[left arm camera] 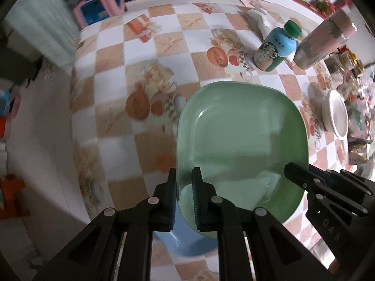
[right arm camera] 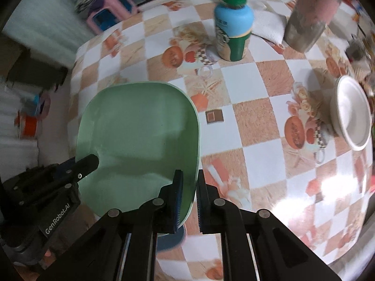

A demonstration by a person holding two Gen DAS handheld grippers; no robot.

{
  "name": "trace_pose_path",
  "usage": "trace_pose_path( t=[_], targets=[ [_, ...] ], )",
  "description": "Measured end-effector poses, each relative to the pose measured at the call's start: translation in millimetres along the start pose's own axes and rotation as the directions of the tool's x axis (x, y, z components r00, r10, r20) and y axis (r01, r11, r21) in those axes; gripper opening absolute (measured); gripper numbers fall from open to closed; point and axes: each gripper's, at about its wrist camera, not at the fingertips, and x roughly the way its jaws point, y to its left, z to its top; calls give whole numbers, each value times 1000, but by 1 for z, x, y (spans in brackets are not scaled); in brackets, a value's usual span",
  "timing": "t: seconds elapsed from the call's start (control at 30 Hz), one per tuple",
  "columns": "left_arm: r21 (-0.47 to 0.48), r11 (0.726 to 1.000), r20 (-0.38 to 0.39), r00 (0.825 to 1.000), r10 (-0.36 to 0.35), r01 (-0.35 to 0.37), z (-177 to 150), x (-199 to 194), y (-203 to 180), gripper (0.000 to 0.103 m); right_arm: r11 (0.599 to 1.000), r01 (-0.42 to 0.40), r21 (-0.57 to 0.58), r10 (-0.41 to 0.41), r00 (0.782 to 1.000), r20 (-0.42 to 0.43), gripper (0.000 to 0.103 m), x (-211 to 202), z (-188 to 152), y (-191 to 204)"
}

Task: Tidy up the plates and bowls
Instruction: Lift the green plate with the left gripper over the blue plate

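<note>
**Green plate held by both tongs above table**

Left tongs (left arm camera: pixel 184 196) and right tongs (right arm camera: pixel 188 199) each clamp narrow on opposite rims of the square pale-green ceramic plate (left arm camera: pixel 241 140), empty, raised over the checked-cloth table (left arm camera: pixel 140 75). A blue dish (left arm camera: pixel 185 243) sits directly beneath the plate. An empty white round bowl (right arm camera: pixel 351 114) is well right of the plate; a blue green-capped bottle (right arm camera: pixel 233 25) and a pink tumbler (right arm camera: pixel 309 14) stand beyond the plate.

Black linkage grippers (left arm camera: pixel 184 196), silver rivets, blue ribbed pads, white lettering.

left gripper (right arm camera: pixel 84 164): "GenRobot.AI" | right gripper (left arm camera: pixel 295 171): "DAS" (partly hidden)
</note>
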Motion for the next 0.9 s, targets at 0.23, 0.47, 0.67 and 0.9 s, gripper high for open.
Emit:
trace_pose_path(
  t=[0.23,0.47,0.67,0.9],
  targets=[
    [-87,996,7,1000,24,-23,-61,-27,-8,14,994,-8,-113,8,1000,-7,12,-26,-42,10],
    [-193,981,3,1000,26,-25,-117,-43,-9,16,971,-8,-238,5,1000,-10,12,-46,-78,22],
    [-236,971,15,999,40,-35,-142,-53,-8,16,944,-1,-330,-3,1000,-14,12,-54,-99,34],
    [-261,965,34,998,48,-37,-149,-61,-3,16,924,-1,-382,-1,1000,-3,12,-62,-108,44]
  ],
)
